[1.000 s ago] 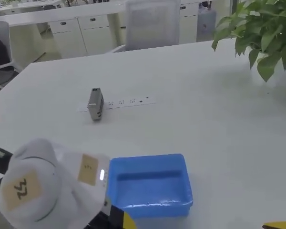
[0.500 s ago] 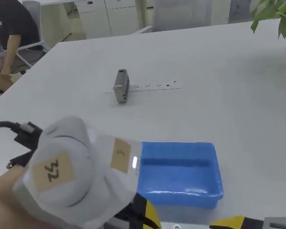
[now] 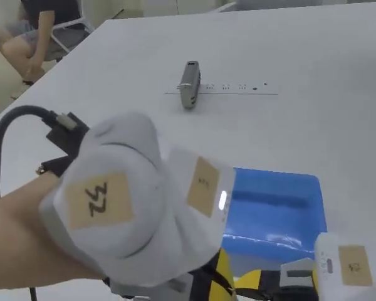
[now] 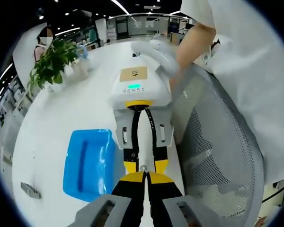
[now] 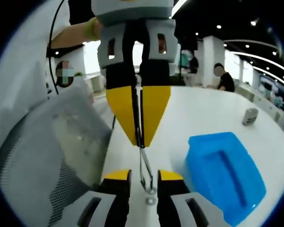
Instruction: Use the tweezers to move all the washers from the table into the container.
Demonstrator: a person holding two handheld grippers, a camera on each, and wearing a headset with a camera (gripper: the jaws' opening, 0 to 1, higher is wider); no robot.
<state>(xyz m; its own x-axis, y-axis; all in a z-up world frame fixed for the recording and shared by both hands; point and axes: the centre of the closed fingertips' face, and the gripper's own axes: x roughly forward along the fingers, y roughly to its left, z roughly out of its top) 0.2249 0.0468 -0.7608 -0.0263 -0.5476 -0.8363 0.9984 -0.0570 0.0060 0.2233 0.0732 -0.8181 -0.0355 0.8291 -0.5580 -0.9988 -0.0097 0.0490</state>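
Note:
My left gripper (image 5: 139, 141) comes down from the top of the right gripper view, its yellow fingers shut on thin metal tweezers (image 5: 143, 163). The tweezers' tips reach down to two small washers (image 5: 151, 193) on the white table, near its edge. My right gripper (image 5: 144, 176) is open, one yellow-tipped jaw on each side of the tweezers' tips. The blue container (image 3: 279, 207) stands just beyond, empty as far as I can see; it also appears in the left gripper view (image 4: 87, 161). There my left gripper (image 4: 146, 177) meets the right gripper tip to tip.
A white power strip (image 3: 229, 88) with a grey adapter (image 3: 189, 83) lies farther back on the table. A mesh chair (image 4: 213, 156) stands at the table's near edge. A potted plant (image 4: 52, 64) is at the far end. A person sits off the far left corner (image 3: 31, 31).
The head camera has tipped down and left. The left gripper's body now looms larger in it, and the right gripper's body has come into the bottom right corner. Container and power strip stay put.

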